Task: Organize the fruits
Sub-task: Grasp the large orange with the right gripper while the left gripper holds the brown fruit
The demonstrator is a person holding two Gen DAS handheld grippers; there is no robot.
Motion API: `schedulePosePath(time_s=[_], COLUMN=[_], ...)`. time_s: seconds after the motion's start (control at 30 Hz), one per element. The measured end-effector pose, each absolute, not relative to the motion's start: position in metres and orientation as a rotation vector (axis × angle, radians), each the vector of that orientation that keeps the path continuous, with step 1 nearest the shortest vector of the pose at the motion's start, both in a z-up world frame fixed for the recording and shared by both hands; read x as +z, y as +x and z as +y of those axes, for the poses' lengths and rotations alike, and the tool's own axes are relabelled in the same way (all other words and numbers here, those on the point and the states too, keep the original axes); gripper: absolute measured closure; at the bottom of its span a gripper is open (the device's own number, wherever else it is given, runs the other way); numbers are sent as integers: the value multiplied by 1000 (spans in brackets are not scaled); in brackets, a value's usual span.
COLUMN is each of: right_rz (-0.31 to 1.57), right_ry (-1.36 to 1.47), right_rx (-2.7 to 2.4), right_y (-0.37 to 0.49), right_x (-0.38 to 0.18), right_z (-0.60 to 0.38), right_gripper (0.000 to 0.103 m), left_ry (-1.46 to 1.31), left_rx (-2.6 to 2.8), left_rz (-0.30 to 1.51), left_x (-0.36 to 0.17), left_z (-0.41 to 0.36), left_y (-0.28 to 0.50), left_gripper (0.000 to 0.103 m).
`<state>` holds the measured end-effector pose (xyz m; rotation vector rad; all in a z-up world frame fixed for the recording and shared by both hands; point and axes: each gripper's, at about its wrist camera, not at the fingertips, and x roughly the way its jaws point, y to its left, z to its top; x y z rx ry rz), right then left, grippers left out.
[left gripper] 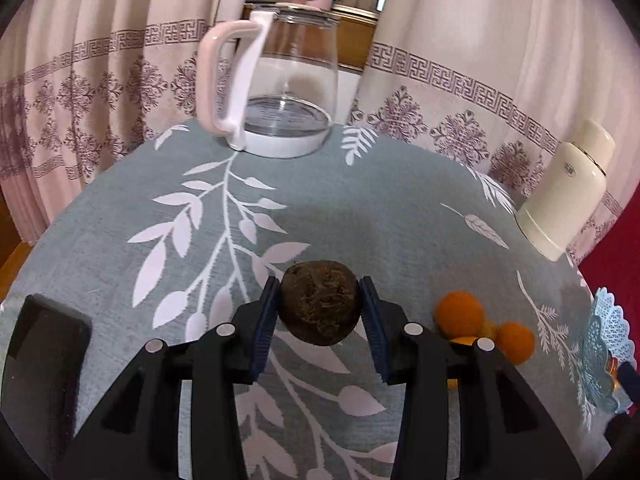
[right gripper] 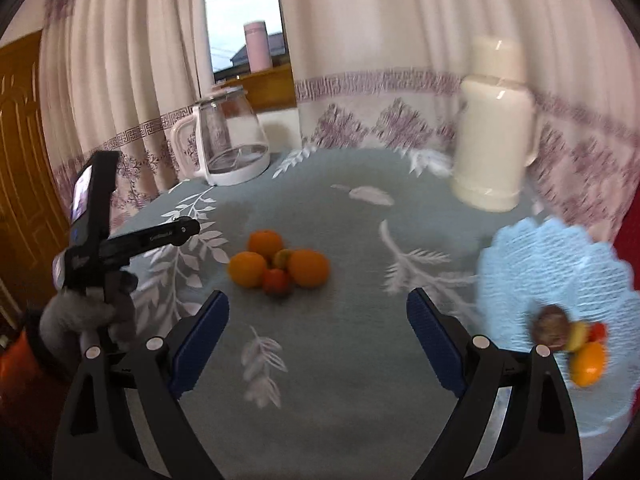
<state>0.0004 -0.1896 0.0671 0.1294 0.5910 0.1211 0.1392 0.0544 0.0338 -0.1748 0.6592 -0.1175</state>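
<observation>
My left gripper [left gripper: 319,312] is shut on a dark brown round fruit [left gripper: 319,304] and holds it above the grey-green leaf-patterned tablecloth [left gripper: 320,216]. To its right lie oranges [left gripper: 460,314]. In the right wrist view the same pile of oranges and small red and green fruits [right gripper: 278,266] lies mid-table, ahead of my open, empty right gripper [right gripper: 318,320]. A light blue lacy fruit plate [right gripper: 552,280] at the right holds a brown fruit [right gripper: 551,326], an orange and small fruits. The plate's edge shows in the left wrist view [left gripper: 608,344].
A glass kettle with a pink handle [left gripper: 276,80] stands at the table's far edge. A cream thermos jug [right gripper: 494,136] stands at the far right. The other hand-held gripper and gloved hand [right gripper: 92,264] show at the left. Curtains hang behind the table.
</observation>
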Motion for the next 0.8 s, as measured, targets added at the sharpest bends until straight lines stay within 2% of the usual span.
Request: schedulePosePath(time_s=[0.1, 0.37, 0.6, 0.8], right_rz=[642, 685, 733, 767], right_ry=[185, 139, 59, 36], right_rx=[135, 237, 262, 254], right_y=[26, 66, 99, 110], right_x=[60, 51, 41, 32], right_z=[-184, -140, -114, -109], right_gripper=[23, 33, 48, 51], left_ry=[-176, -218, -215, -237], left_rx=[-104, -69, -44, -38], left_rz=[648, 649, 623, 631], left_x=[36, 36, 40, 40], left_z=[56, 68, 70, 74], left_y=[138, 140, 137, 138], left_gripper=[61, 61, 61, 61])
